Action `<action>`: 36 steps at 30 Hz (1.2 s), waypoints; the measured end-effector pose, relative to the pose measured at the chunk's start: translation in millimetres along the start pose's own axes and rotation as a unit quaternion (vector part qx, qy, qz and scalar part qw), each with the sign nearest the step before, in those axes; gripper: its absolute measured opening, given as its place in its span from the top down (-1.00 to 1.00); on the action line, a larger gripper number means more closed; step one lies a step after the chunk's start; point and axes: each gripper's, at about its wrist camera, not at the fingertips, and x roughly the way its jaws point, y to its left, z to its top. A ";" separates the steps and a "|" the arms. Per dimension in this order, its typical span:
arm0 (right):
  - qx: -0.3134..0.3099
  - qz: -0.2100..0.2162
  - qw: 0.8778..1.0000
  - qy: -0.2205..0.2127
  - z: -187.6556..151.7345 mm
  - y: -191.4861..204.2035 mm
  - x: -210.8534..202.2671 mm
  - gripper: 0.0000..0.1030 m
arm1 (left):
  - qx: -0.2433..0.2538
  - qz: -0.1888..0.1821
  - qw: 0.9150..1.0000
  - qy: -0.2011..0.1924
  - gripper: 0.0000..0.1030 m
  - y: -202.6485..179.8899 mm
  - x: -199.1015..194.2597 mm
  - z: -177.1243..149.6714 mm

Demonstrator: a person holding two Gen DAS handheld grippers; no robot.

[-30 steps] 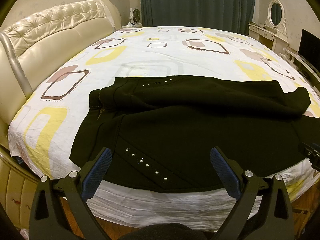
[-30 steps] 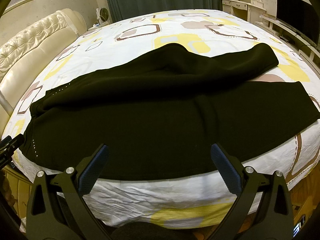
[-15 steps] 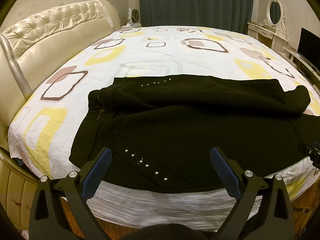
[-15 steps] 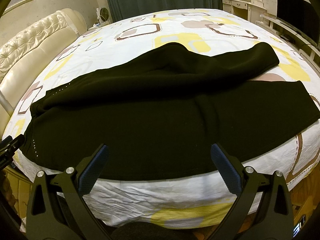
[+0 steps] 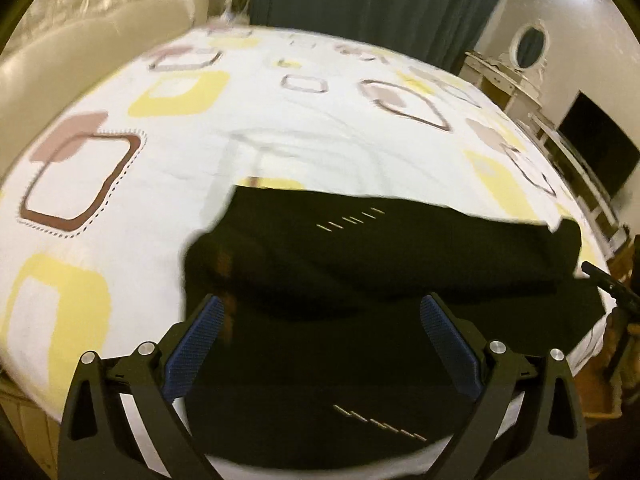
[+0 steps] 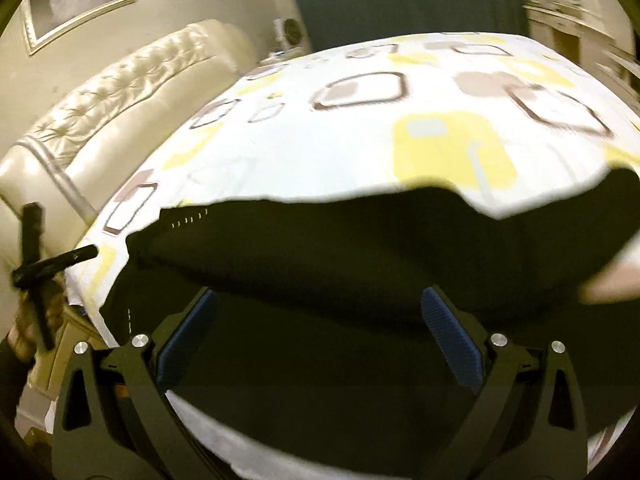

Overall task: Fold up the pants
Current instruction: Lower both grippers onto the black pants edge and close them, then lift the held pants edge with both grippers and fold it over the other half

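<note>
Black pants [image 5: 360, 280] with rows of small silver studs lie spread across the near edge of the bed; they also show in the right wrist view [image 6: 360, 280]. The far leg lies loosely over the near one. My left gripper [image 5: 320, 340] is open and empty, hovering over the waist end. My right gripper [image 6: 320, 332] is open and empty over the middle of the legs. Both views are motion-blurred. The left gripper's body shows at the left of the right wrist view [image 6: 36, 272]; part of the right gripper shows at the right of the left wrist view [image 5: 612, 288].
The bed [image 5: 280, 120] has a white sheet with yellow and brown squares. A cream tufted headboard [image 6: 112, 112] stands at the left. Dark curtains [image 5: 360, 0], a white dresser with an oval mirror [image 5: 528, 48] and a dark screen [image 5: 596, 148] stand beyond.
Both grippers have moved forward and lower over the pants, which now fill more of each view. Both stay open. The pants lie as before.
</note>
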 end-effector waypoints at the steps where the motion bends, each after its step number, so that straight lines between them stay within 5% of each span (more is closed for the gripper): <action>1: -0.004 0.005 1.000 0.008 11.4 -4.3 9.2 -0.96 | -0.006 0.000 1.000 0.008 -0.90 14.8 9.0 9.9; 8: -0.011 0.038 0.994 0.099 59.6 -32.1 95.2 -0.96 | -0.012 -0.033 0.997 0.071 -0.90 80.7 86.7 59.0; 15: -0.041 0.046 0.986 0.156 72.3 -42.6 139.6 -0.96 | 0.022 -0.089 0.989 0.117 -0.90 68.3 136.3 73.7; 21: -0.059 0.061 0.977 0.197 74.8 -43.5 162.4 -0.96 | 0.090 -0.066 0.985 0.134 -0.89 50.6 154.7 73.4; 22: -0.071 0.064 0.974 0.207 72.9 -39.6 166.6 -0.89 | 0.095 -0.064 0.984 0.134 -0.83 50.1 154.7 73.5; 27: -0.124 0.045 0.961 0.243 67.3 -21.8 180.6 0.41 | 0.090 -0.031 0.987 0.129 0.10 58.6 152.6 81.7; 28: -0.112 0.058 0.960 0.249 69.6 -22.8 180.6 0.86 | 0.076 -0.047 0.987 0.133 0.30 63.7 151.3 84.8; 36: -0.135 -0.009 0.978 0.157 96.8 -6.5 138.5 0.88 | 0.023 -0.091 0.993 0.071 0.58 64.4 129.5 109.1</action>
